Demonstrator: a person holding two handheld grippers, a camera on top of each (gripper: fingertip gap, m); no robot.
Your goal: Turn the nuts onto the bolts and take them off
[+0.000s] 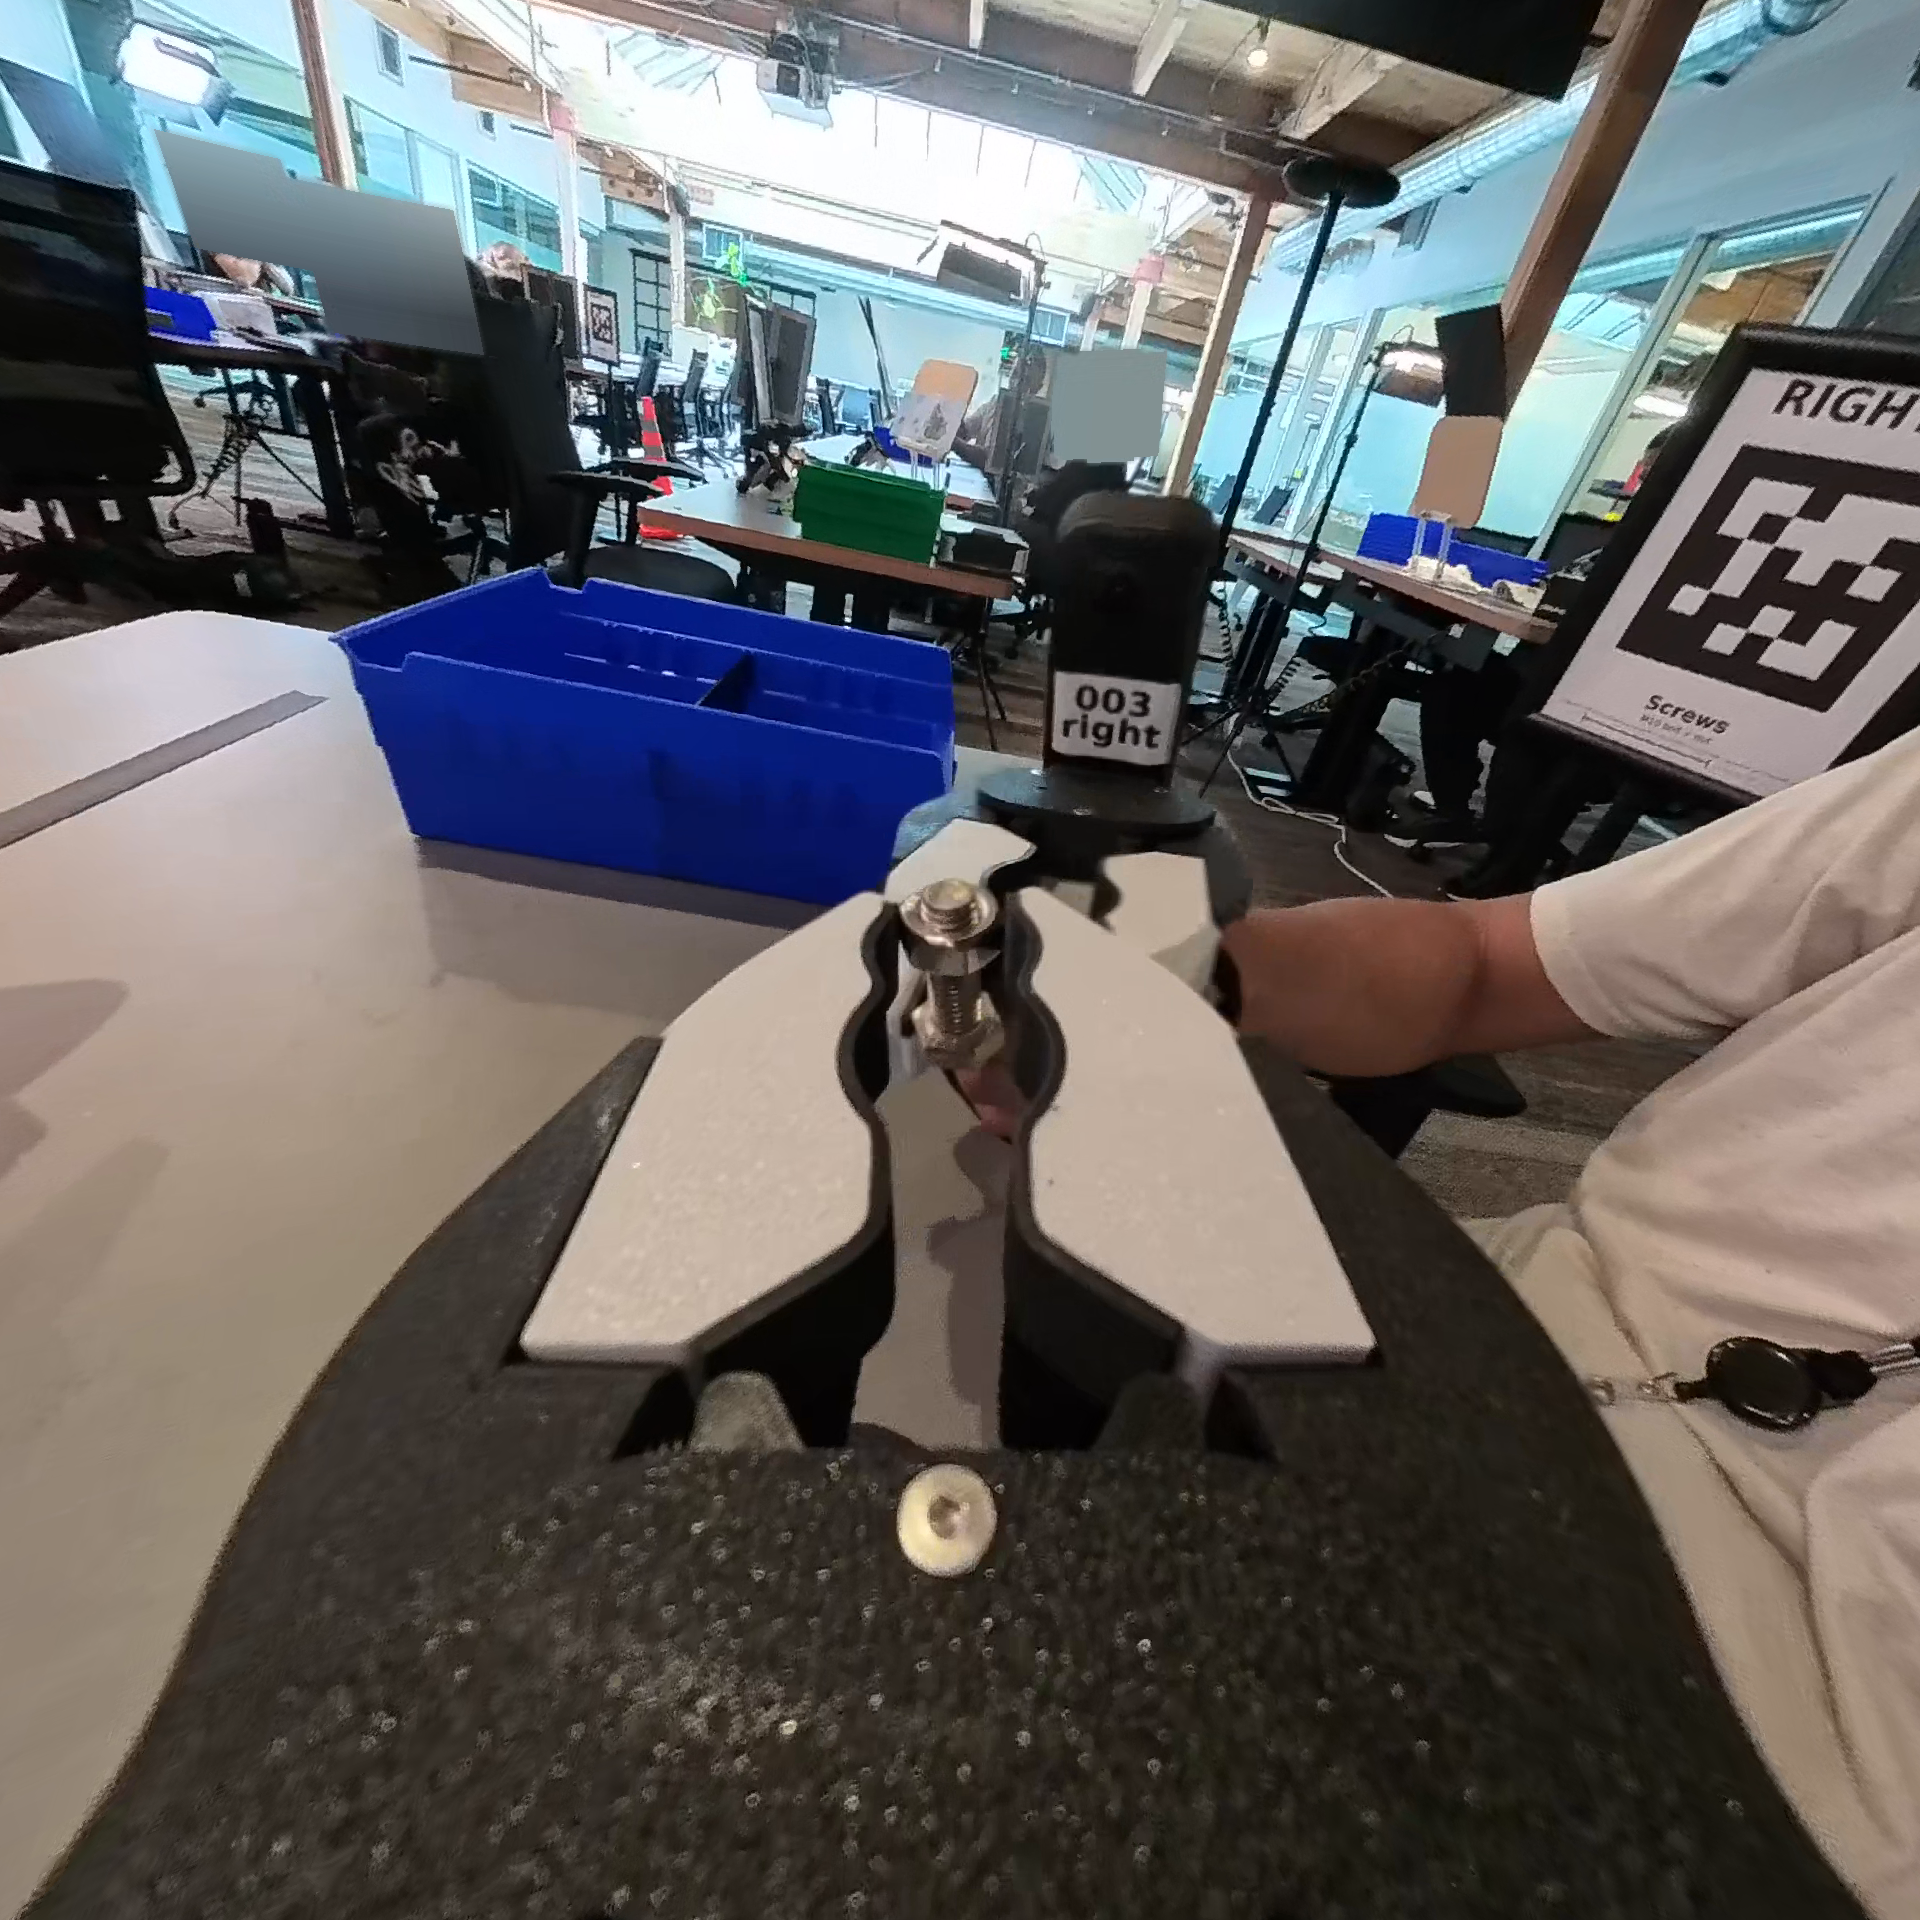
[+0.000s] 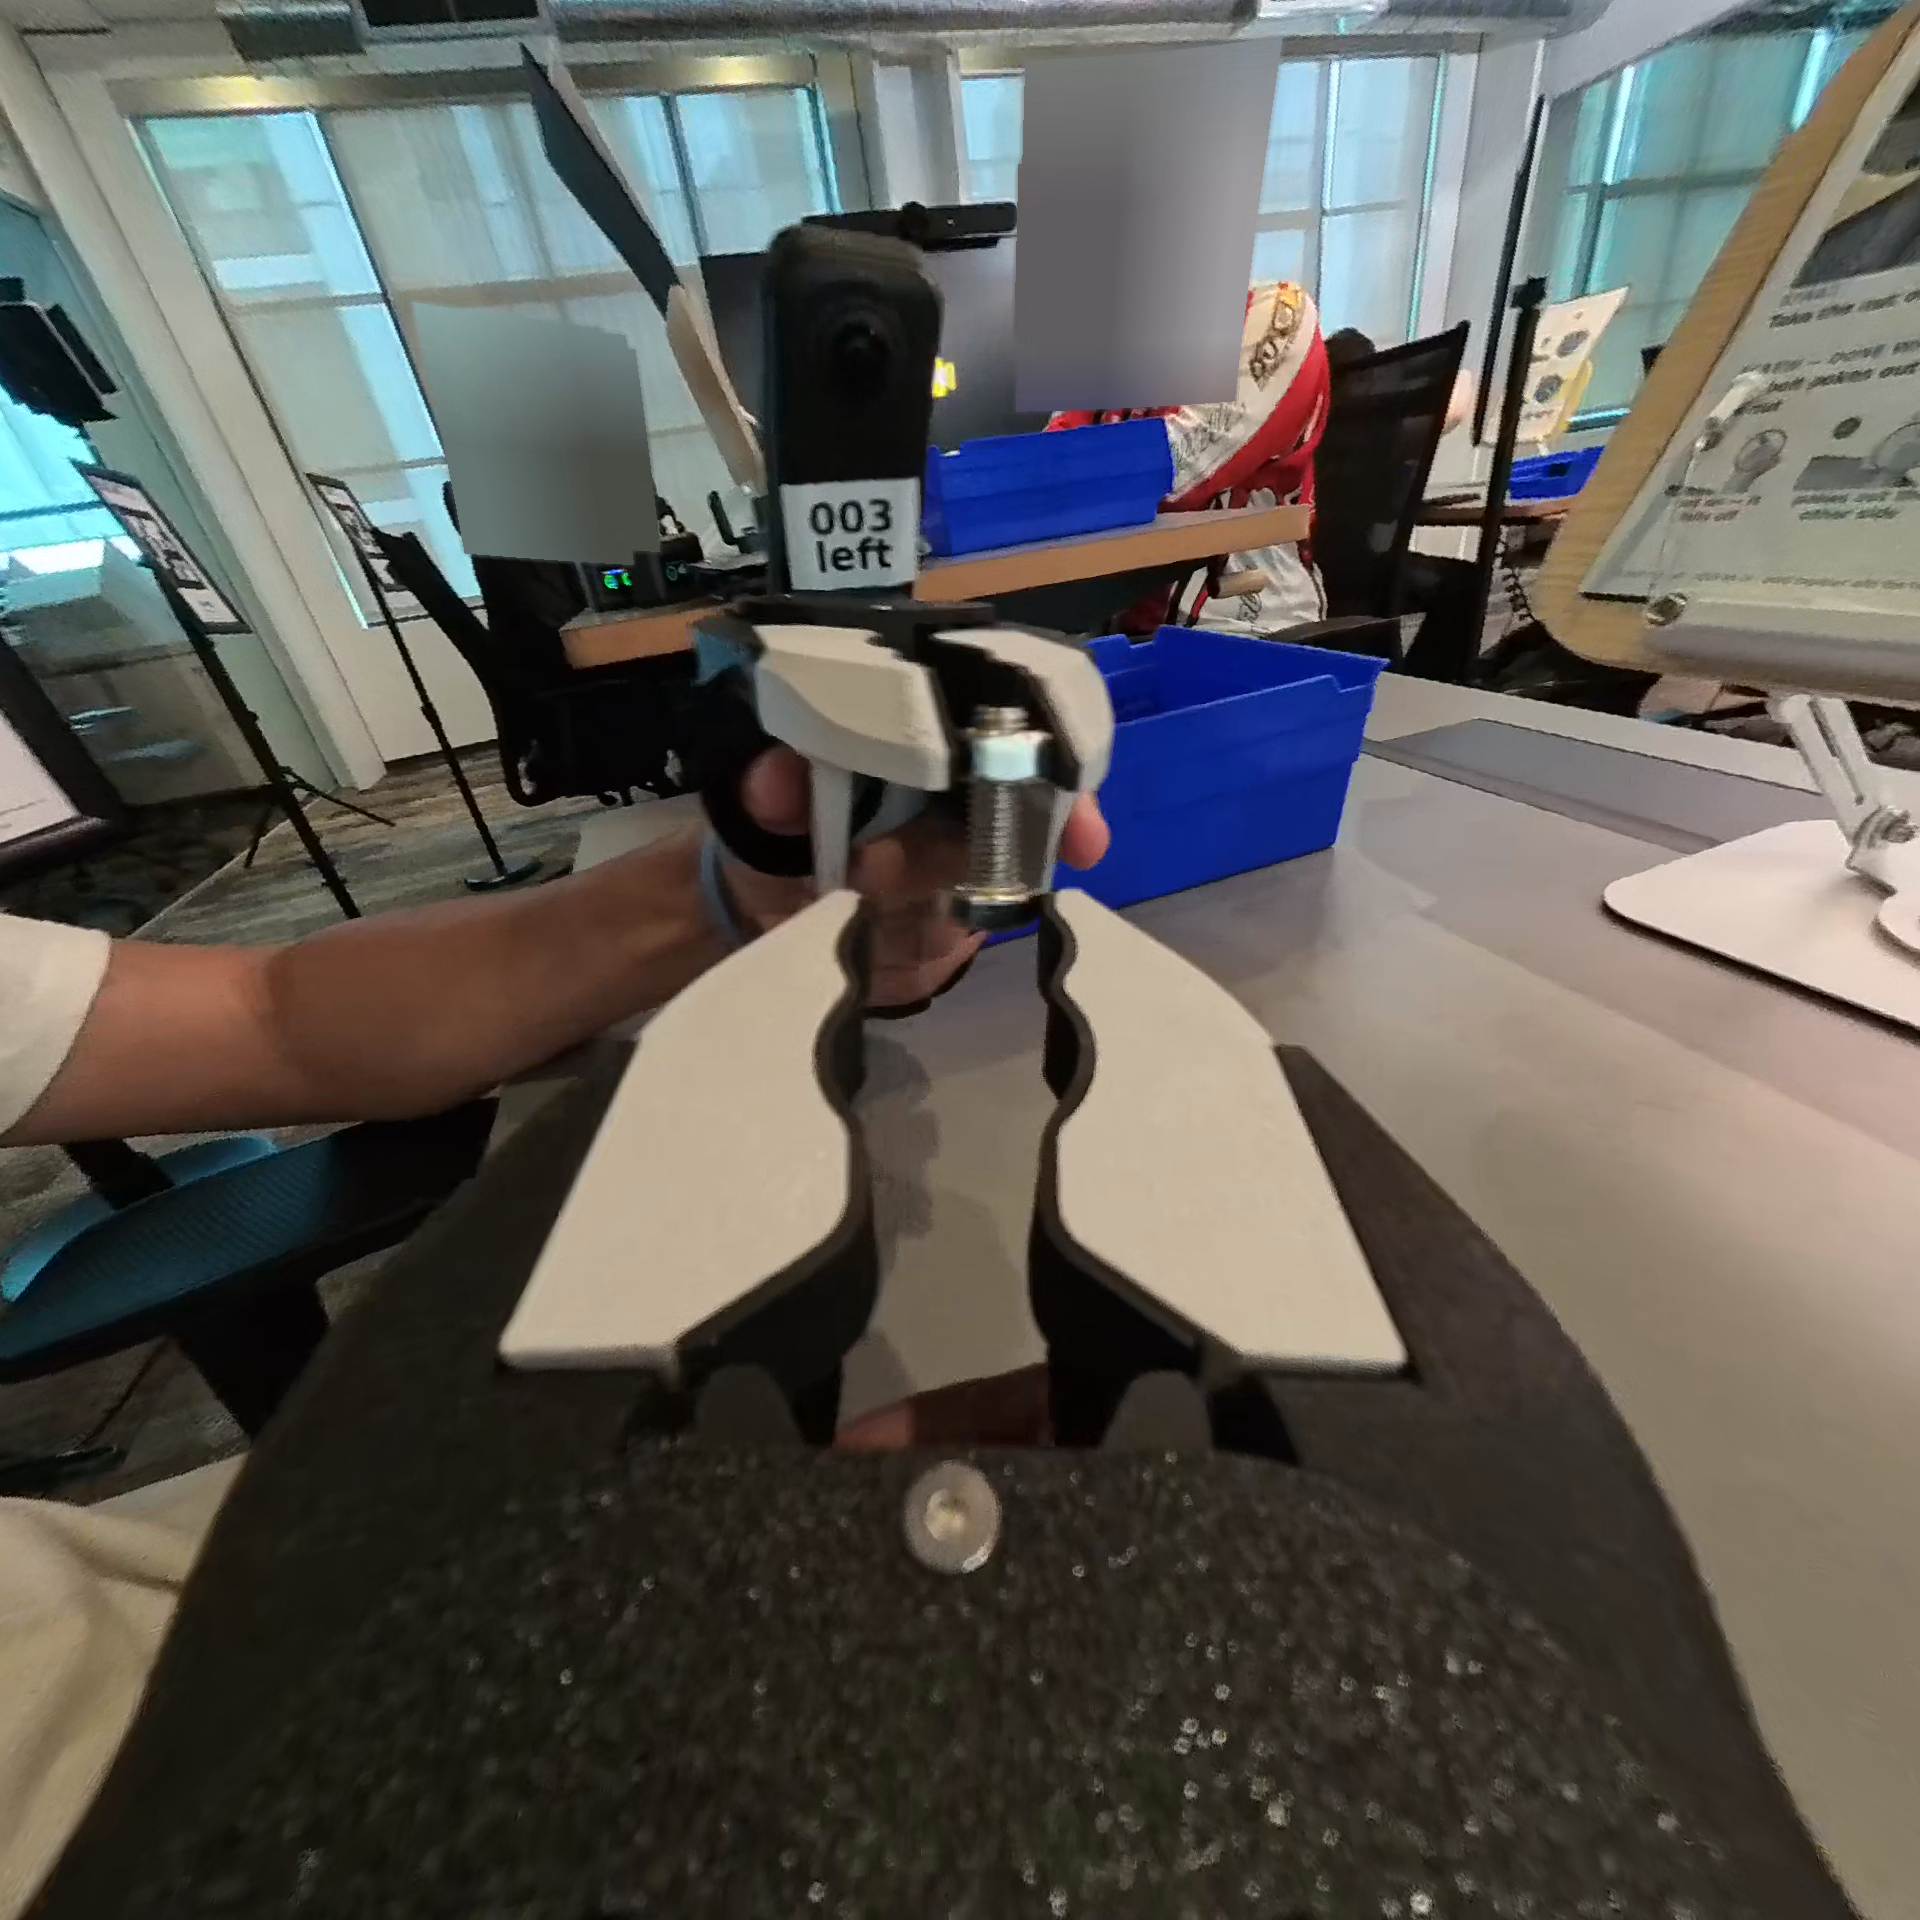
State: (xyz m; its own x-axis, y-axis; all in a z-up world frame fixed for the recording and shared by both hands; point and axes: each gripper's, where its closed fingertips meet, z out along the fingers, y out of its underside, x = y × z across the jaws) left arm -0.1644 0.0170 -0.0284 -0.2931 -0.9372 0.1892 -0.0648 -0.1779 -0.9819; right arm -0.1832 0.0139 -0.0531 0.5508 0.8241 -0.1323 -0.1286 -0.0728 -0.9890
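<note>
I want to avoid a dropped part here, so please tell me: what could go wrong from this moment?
1. The left gripper is shut on the nut, which sits near the top end of the upright bolt. With so little thread above the nut, further loosening might free the bolt.
2. The right gripper is open around the bolt head, with a gap on one side. If freed, the bolt would likely fall onto the table.

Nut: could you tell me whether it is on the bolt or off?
On: the nut sits threaded near the top of the bolt, a stub of thread showing above it, held by the left gripper.
</note>
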